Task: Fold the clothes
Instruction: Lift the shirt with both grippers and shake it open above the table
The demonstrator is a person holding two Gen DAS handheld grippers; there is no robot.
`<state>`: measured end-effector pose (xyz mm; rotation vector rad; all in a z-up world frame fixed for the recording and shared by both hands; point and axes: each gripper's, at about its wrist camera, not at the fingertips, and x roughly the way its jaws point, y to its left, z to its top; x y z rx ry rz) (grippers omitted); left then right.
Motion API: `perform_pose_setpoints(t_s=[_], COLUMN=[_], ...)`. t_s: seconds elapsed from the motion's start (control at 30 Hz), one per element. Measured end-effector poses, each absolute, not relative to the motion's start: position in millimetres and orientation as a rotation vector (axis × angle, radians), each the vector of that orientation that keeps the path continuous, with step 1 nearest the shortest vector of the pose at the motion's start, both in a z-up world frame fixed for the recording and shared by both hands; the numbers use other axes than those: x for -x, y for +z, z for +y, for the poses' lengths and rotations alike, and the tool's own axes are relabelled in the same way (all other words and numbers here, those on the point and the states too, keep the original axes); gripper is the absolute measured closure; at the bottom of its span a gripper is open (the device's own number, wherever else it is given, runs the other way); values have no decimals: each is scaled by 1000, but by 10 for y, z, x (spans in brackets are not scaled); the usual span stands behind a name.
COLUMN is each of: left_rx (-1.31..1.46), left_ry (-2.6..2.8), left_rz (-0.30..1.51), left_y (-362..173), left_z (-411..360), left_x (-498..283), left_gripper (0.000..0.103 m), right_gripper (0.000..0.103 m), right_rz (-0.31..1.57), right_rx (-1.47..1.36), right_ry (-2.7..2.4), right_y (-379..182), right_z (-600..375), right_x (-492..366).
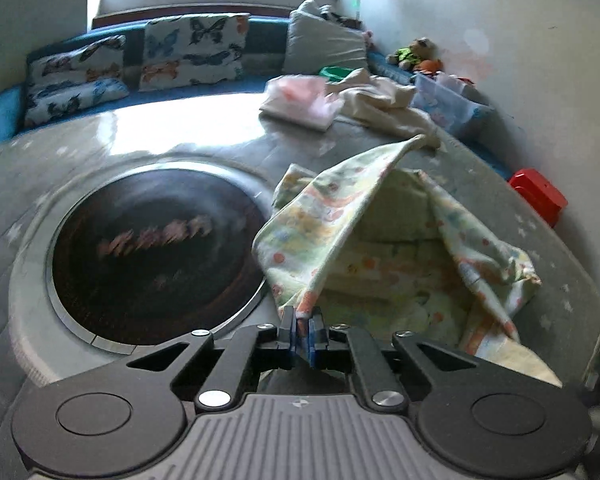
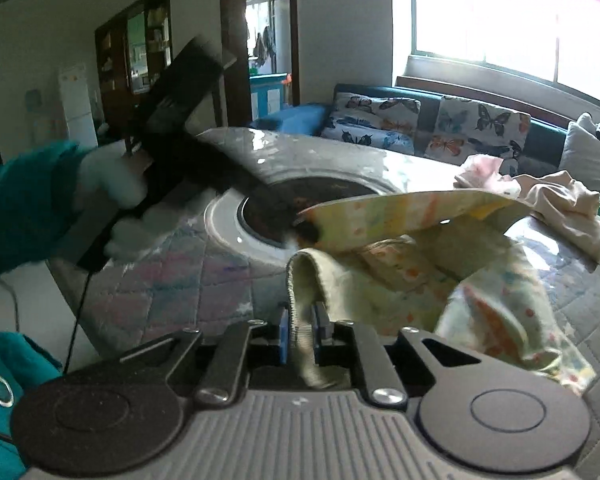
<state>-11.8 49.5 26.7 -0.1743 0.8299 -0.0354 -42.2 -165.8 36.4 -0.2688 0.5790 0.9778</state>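
One grey quilted tabletop with a round dark inset fills most of both views, a butterfly-print sofa behind it. Above the tabletop hangs a pale printed garment, lifted clear and stretched between both tongs. Beyond it lie a cream garment and a folded pink one. Left tongs pinch its edge; right tongs clamp its hem.

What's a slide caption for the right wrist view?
Right gripper shut on the printed garment's edge, left gripper holding the far corner up over the quilted table.
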Motion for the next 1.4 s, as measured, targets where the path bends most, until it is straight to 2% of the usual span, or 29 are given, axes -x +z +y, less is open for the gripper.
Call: perform_pose_setpoints(t_s=[0.07,0.17,0.23,0.33,0.63,0.73,0.83,0.9,0.93,0.97,1.17,1.23,1.3,1.4], left_rx=[193,208,219,248,265,247,220,196,190,182,138,131,122,99], left_ry=[-26,-10,8,34,76,77,79,75,76,75,59,54,38,43], left_rz=[833,835,844,852,922,914,898,880,871,860,813,814,820,833], left_y=[248,203,175,151,14,57,121,175,204,230,309,274,222,136], left_z=[580,667,730,856,1030,1055,1048,1033,1032,1022,1006,1001,976,924], left_x=[252,423,534,693,1044,1106,1098,1070,1052,1033,752,598,449,249], left_gripper=[97,97,97,97,96,91,80,71,61,56,47,45,44,43], right_gripper=[90,71,69,58,53,51,46,46,46,46,50,60,75,88], right_rz=[576,592,605,611,636,644,665,689,702,717,789,800,792,760], right_rx=[243,181,131,79,113,151,151,150,150,144,66,50,46,55], right_ry=[968,960,985,1009,837,792,765,748,740,734,733,745,754,753], right_y=[405,446,475,526,323,225,108,14,-28,-65,-224,-232,-215,-135], right_z=[-1681,-1702,-1734,-1753,-1597,-1494,-1394,-1321,-1291,-1271,-1251,-1250,-1243,-1263], right_x=[375,241,165,46,-461,-644,-848,-988,-1048,-1078,-1255,-1262,-1232,-1138])
